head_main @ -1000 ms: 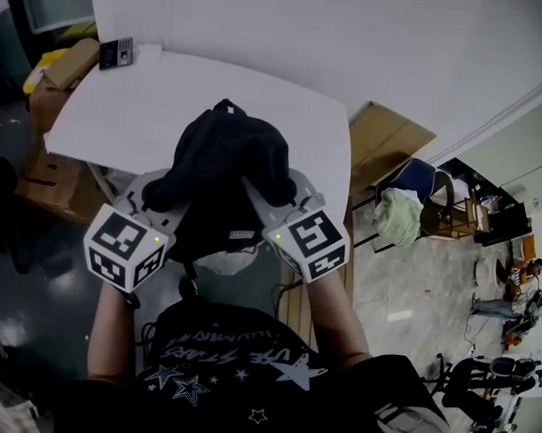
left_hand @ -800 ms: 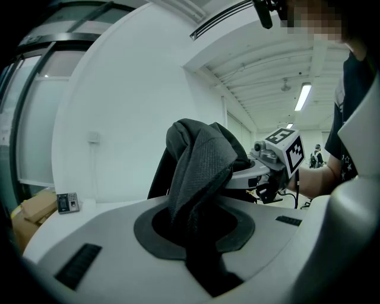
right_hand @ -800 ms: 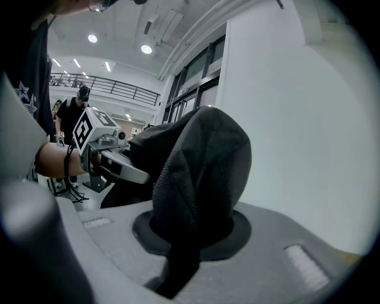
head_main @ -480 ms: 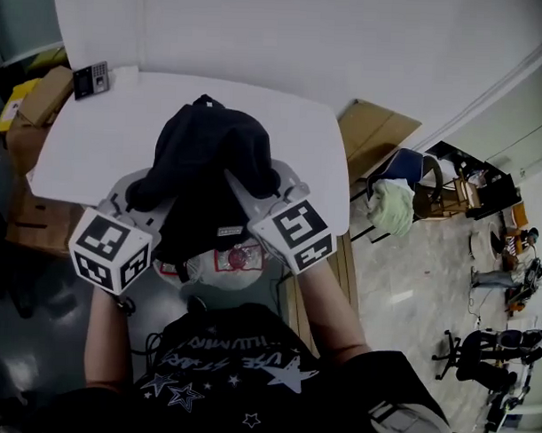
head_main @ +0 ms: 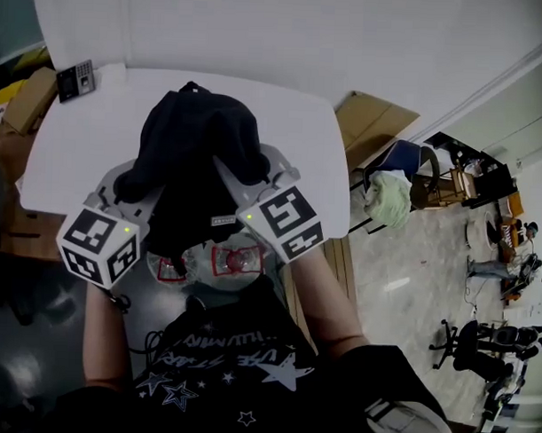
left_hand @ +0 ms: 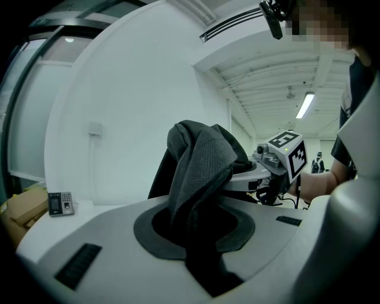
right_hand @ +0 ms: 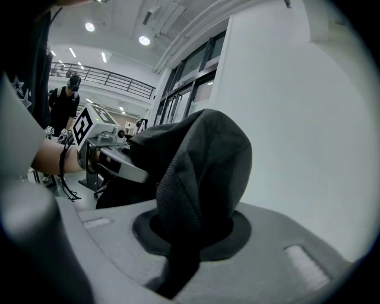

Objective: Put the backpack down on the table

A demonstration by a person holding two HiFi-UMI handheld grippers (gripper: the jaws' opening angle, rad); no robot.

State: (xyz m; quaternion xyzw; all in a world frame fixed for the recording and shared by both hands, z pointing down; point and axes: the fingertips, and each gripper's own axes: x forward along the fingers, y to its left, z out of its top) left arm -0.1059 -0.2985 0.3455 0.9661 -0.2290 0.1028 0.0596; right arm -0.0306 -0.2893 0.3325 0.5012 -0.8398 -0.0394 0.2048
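Observation:
The black backpack [head_main: 198, 151] hangs between my two grippers over the near part of the white table [head_main: 78, 138]; I cannot tell whether it touches the top. Its lower end, with a pale pocket and red marks [head_main: 227, 259], hangs off the near edge by my chest. My left gripper [head_main: 133, 185] is shut on a black mesh strap [left_hand: 199, 169], which runs up out of its jaws. My right gripper [head_main: 240, 170] is shut on the other padded strap [right_hand: 202, 172]. Each gripper's marker cube shows in the other's view: the right gripper [left_hand: 284, 155] and the left gripper [right_hand: 98, 142].
A small black keypad device [head_main: 73, 78] lies on the table's far left corner. Cardboard boxes [head_main: 28, 105] stand left of the table, and a flat cardboard sheet [head_main: 376, 126] leans at its right. A chair with a green cloth [head_main: 387, 196] stands further right. A white wall [head_main: 260, 33] closes the far side.
Both grippers have carried the backpack forward over the table, towards the wall. More of the bag's lower end with the red-marked pocket has come into view. Both grips are unchanged.

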